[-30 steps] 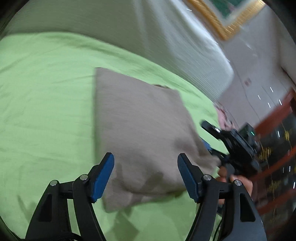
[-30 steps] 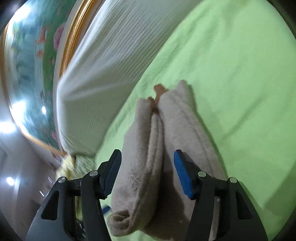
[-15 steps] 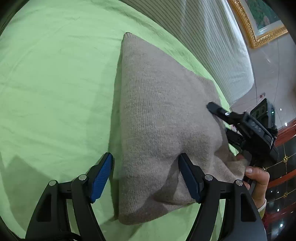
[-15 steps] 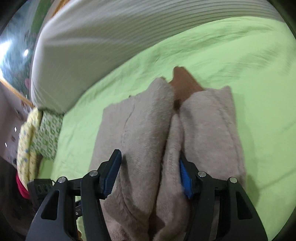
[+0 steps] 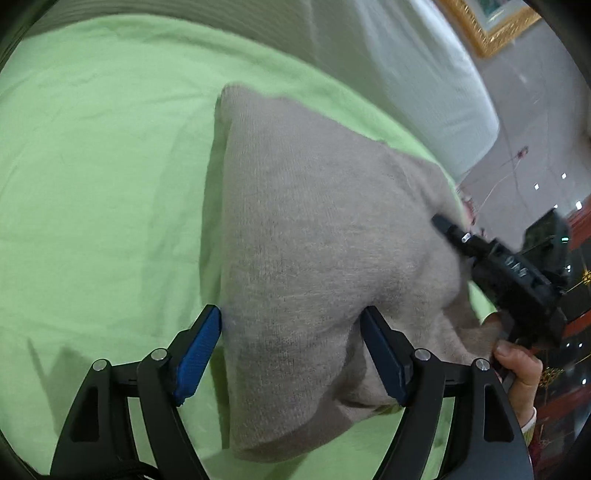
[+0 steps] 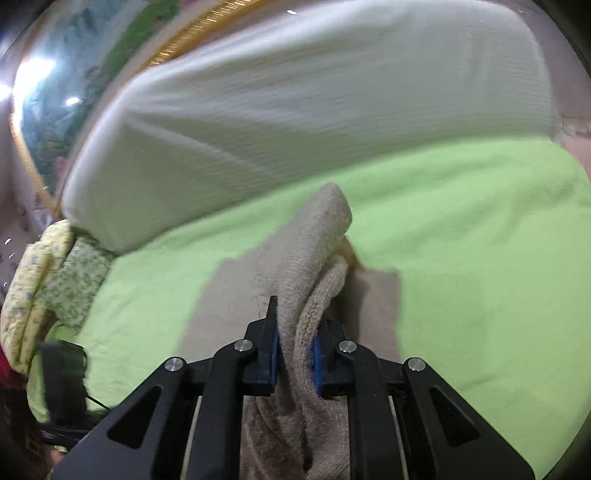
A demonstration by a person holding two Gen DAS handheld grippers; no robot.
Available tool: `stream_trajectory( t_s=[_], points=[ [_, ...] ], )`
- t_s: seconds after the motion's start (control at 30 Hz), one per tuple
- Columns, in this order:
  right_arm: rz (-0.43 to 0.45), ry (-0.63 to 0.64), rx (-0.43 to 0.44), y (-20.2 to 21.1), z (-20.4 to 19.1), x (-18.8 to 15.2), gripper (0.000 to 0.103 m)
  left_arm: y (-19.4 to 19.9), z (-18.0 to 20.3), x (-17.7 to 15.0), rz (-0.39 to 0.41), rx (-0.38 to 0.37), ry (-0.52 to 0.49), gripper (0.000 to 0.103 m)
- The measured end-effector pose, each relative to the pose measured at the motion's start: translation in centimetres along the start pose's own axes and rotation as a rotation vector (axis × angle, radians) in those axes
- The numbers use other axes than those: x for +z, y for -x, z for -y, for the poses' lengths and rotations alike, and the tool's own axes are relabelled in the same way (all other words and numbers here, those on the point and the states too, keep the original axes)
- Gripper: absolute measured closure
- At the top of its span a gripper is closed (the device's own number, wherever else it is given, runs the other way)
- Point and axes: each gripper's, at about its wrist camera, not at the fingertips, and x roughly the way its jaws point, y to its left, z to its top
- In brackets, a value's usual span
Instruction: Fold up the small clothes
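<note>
A beige knit garment [image 5: 314,240] lies folded on the green bed sheet [image 5: 92,166]. My left gripper [image 5: 291,354] hovers low over its near corner. Its jaws are opening wide, and the cloth sits between the blue pads without being pinched. My right gripper [image 6: 295,354] is closing, and its pads press on a bunched fold of the garment [image 6: 314,236], which rises off the sheet in front of it. In the left wrist view the right gripper [image 5: 498,266] sits at the garment's right edge, held by a hand [image 5: 517,369].
A large white ribbed cushion [image 6: 295,103] runs along the far side of the bed. A gold-framed picture [image 5: 487,33] hangs behind it. A pile of yellow-green floral cloth [image 6: 48,273] lies at the sheet's left end. Green sheet [image 6: 480,240] spreads on both sides of the garment.
The right jaws have gone from wide apart to pinched on the garment's fold, and the wrist has rolled. The left gripper has sunk closer to the near corner, with its jaws a little wider.
</note>
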Motion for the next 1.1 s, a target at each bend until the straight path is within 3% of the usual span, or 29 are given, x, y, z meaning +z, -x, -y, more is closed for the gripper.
stream_trajectory(
  t_s=[0.07, 0.13, 0.3, 0.43, 0.53, 0.63, 0.83, 0.87, 0.93, 1.0, 1.03, 1.1],
  points=[
    [-0.037, -0.058, -0.033, -0.5, 2.3, -1.3, 0.069, 0.0, -0.2, -0.3, -0.011, -0.009, 0.004, 0.025],
    [0.012, -0.110, -0.007, 1.2, 3.3, -1.9, 0.056, 0.3, -0.6, -0.5, -0.009, -0.005, 0.008, 0.025],
    [0.119, -0.158, 0.033, 6.6, 3.7, -3.6, 0.055, 1.7, -1.4, -2.8, -0.012, 0.000, 0.007, 0.025],
    [0.142, -0.094, 0.051, 9.1, 2.0, -5.7, 0.055, 2.9, -0.7, -5.2, -0.024, 0.014, -0.047, 0.025],
    [0.090, 0.006, 0.062, 8.9, -0.7, -6.2, 0.055, 3.0, 0.9, -7.0, -0.032, 0.063, -0.149, 0.025],
    [0.003, 0.144, -0.009, 7.2, -3.1, -6.5, 0.055, 2.6, 2.3, -7.6, -0.024, 0.126, -0.225, 0.025],
    [-0.141, 0.136, -0.025, 4.6, -2.7, -6.5, 0.055, 1.5, 1.3, -7.3, -0.008, 0.217, -0.216, 0.026],
    [-0.152, 0.140, -0.021, 4.6, -2.5, -6.8, 0.055, 1.7, 0.9, -7.3, 0.004, 0.219, -0.204, 0.027],
    [-0.157, 0.137, -0.009, 4.6, -2.0, -7.3, 0.059, 2.1, -0.1, -7.4, 0.020, 0.211, -0.171, 0.040],
    [-0.161, 0.139, -0.015, 4.6, -1.5, -7.5, 0.081, 2.5, -0.5, -7.4, 0.037, 0.204, -0.147, 0.053],
    [-0.156, 0.140, -0.018, 4.7, -1.5, -7.5, 0.083, 2.6, -0.7, -7.4, 0.045, 0.196, -0.139, 0.063],
    [-0.137, 0.129, 0.015, 5.1, -1.3, -7.4, 0.090, 2.8, -0.6, -7.6, 0.056, 0.182, -0.135, 0.074]
  ],
)
